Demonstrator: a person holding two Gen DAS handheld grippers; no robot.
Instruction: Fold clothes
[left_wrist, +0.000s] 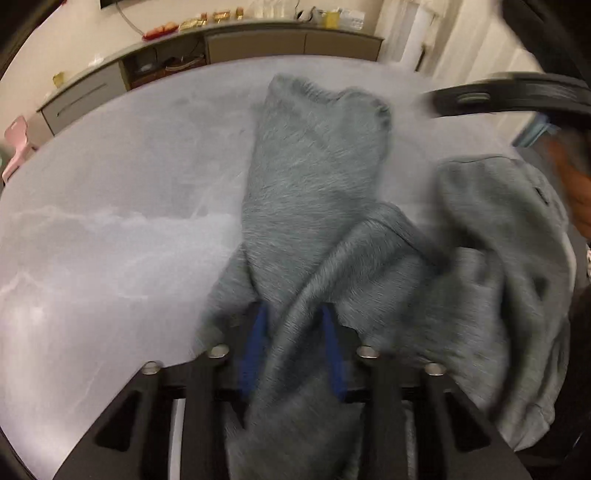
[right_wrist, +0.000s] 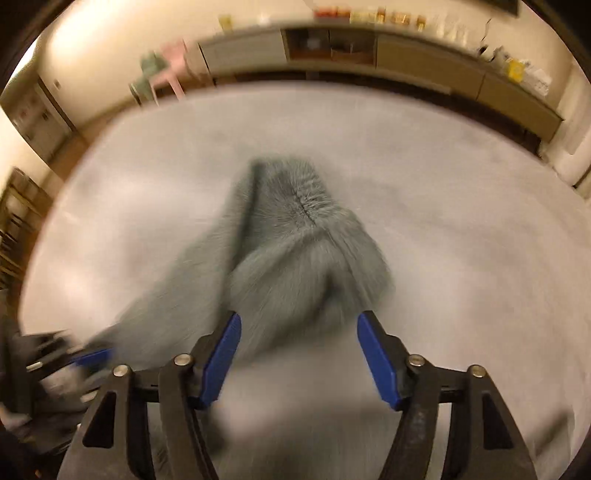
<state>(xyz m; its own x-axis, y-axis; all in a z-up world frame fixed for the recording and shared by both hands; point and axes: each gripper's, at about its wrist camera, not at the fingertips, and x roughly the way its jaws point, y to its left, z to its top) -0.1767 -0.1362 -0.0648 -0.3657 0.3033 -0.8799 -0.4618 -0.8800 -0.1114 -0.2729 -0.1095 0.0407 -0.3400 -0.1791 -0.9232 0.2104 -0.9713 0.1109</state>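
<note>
One crumpled grey fleece garment (left_wrist: 317, 192) lies mid-frame on the grey marbled table (left_wrist: 110, 221) (blurred); left gripper (left_wrist: 293, 343) fingers pinch it, right gripper (right_wrist: 299, 354) fingers spread wide.

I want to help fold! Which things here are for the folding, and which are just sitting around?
For the folding:
- grey garment
- left tool, pinching the garment
- right tool, open
- grey table it lies on

Just sitting around:
- sideboard by the wall
- snack trays on it
- pink chair
</note>
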